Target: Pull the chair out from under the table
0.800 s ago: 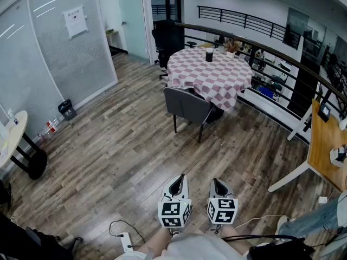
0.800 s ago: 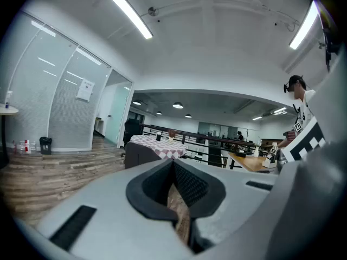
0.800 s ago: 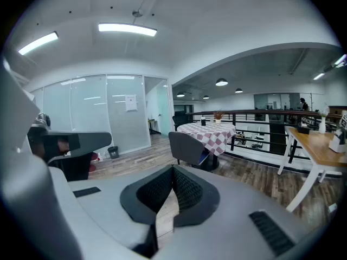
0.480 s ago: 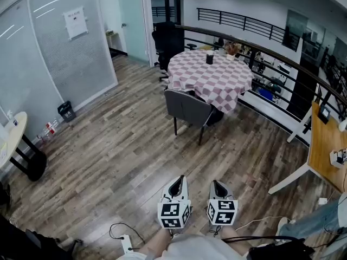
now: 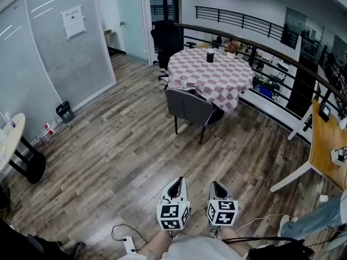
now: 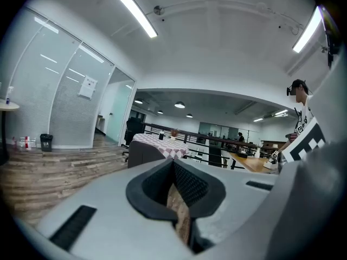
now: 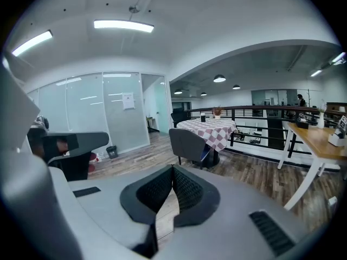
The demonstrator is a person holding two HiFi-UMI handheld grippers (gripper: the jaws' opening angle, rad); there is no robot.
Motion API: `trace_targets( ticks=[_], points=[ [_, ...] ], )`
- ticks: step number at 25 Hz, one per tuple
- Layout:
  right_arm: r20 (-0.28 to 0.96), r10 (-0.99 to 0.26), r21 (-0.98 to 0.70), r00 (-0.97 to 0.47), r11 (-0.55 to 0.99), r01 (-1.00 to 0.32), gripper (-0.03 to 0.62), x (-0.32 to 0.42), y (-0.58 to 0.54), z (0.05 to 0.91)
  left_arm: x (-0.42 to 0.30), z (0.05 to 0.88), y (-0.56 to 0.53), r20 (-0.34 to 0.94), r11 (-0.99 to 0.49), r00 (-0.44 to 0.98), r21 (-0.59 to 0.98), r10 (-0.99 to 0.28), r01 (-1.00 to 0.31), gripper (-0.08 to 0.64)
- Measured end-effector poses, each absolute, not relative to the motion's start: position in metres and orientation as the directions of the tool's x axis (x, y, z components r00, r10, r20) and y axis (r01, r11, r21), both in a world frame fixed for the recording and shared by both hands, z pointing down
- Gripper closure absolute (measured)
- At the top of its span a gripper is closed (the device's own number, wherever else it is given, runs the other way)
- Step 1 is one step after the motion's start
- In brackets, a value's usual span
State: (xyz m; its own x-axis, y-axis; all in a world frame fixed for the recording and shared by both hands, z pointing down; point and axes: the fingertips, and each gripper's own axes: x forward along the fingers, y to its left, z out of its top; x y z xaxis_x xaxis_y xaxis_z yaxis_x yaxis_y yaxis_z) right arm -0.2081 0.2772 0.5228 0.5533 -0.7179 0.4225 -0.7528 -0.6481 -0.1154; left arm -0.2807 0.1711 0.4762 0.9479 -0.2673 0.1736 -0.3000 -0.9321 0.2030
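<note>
The grey chair (image 5: pixel 188 106) is standing pushed in against the near side of the round table (image 5: pixel 212 76). Its backrest is facing away from the table and its seat is sitting under the hem of the red-and-white checked cloth. A black cup (image 5: pixel 210 56) is standing on the table toward its far edge. A black office chair (image 5: pixel 167 39) is waiting on the table's far left side, and a dark railing (image 5: pixel 271 46) is curving past just behind the table. Well apart from the table, across a stretch of wooden floor, the left gripper (image 5: pixel 176 184) and the right gripper (image 5: pixel 217 187) are hovering side by side, both pointing toward the table. Each one's jaws are pressing together at the tips, with nothing caught between them.
</note>
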Motion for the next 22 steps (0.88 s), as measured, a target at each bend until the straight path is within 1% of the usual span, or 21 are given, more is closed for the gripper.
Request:
trace_targets(
  ticks=[5,9,14,22],
  points=[
    [0.464,-0.696,-0.119,0.549,-0.662,-0.74,0.574,-0.209,0.28,0.54,-0.279,0.49,0.168,0.205,-0.932,0.947,0.214,-0.249,-0.291,0.557],
    [0.472,-0.681,-0.118,0.56,-0.678,-0.725,0.574,-0.2,0.28,0.543,-0.272,0.492,0.162,0.207,-0.932,0.947,0.218,-0.246,-0.29,0.557],
    [0.475,-0.678,-0.112,0.56,-0.678,-0.726,0.574,-0.17,0.271,0.547,-0.248,0.496,0.15,0.205,-0.929,0.944,0.216,-0.257,-0.3,0.557],
    [0.464,-0.718,-0.11,0.519,-0.627,-0.771,0.574,-0.109,0.234,0.54,-0.188,0.491,0.12,0.204,-0.917,0.93,0.199,-0.305,-0.345,0.557]
  ],
)
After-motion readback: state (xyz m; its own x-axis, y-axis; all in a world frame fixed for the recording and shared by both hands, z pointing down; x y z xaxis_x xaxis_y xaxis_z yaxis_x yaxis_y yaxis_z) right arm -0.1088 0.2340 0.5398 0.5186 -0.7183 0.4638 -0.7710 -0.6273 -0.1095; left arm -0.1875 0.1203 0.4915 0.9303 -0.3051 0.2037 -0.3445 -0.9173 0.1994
